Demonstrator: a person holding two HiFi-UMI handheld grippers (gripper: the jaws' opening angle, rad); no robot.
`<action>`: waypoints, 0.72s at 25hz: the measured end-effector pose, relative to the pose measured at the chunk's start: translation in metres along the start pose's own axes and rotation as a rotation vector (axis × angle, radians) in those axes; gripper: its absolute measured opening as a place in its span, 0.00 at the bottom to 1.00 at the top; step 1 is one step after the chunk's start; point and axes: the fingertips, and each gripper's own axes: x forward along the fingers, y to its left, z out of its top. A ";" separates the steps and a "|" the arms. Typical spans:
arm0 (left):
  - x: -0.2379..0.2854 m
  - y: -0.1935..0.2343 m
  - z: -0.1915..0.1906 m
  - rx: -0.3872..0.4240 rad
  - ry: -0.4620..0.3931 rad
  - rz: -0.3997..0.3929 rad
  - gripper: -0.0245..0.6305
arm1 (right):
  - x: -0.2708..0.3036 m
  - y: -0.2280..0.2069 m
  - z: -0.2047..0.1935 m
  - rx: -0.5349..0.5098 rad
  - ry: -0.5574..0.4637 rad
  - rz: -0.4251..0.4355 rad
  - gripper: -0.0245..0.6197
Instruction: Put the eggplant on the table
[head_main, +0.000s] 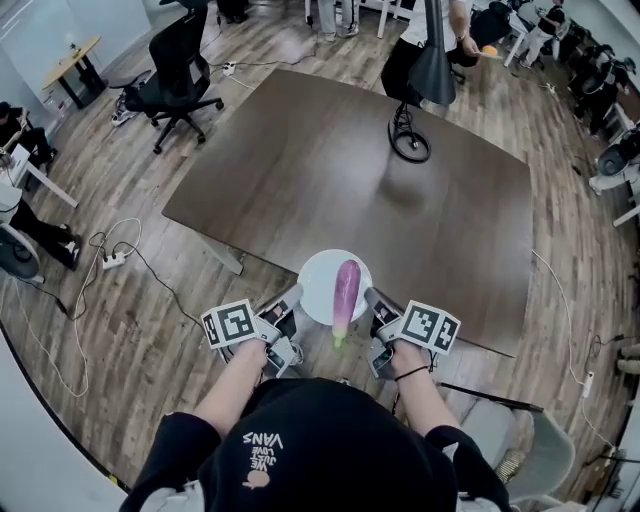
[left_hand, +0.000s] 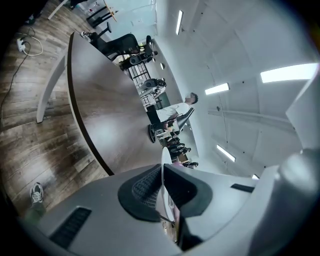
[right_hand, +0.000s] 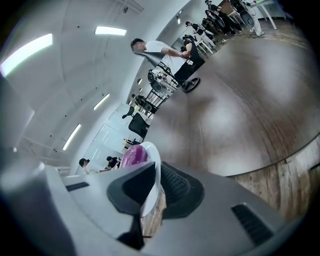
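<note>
A purple eggplant (head_main: 345, 295) with a green stem end lies lengthwise on a white plate (head_main: 316, 276). The plate hangs at the near edge of the dark brown table (head_main: 330, 170). My left gripper (head_main: 291, 299) is shut on the plate's left rim, and my right gripper (head_main: 372, 300) is shut on its right rim. In the left gripper view the plate (left_hand: 165, 162) shows edge-on between the jaws. In the right gripper view the plate (right_hand: 152, 165) sits in the jaws with the eggplant (right_hand: 132, 156) behind it.
A black desk lamp (head_main: 425, 75) with a round base stands at the table's far side. A person (head_main: 425, 30) stands behind it. An office chair (head_main: 178, 75) is at the far left. Cables and a power strip (head_main: 112, 260) lie on the wooden floor at left.
</note>
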 end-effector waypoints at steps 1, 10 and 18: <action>-0.002 0.003 0.008 -0.008 0.001 0.000 0.07 | 0.008 0.004 0.000 0.002 -0.004 0.000 0.10; -0.008 0.028 0.066 0.008 0.041 -0.004 0.07 | 0.064 0.029 0.001 0.027 -0.030 -0.014 0.10; -0.008 0.047 0.099 -0.016 0.053 -0.010 0.07 | 0.097 0.041 0.005 0.026 -0.032 -0.034 0.10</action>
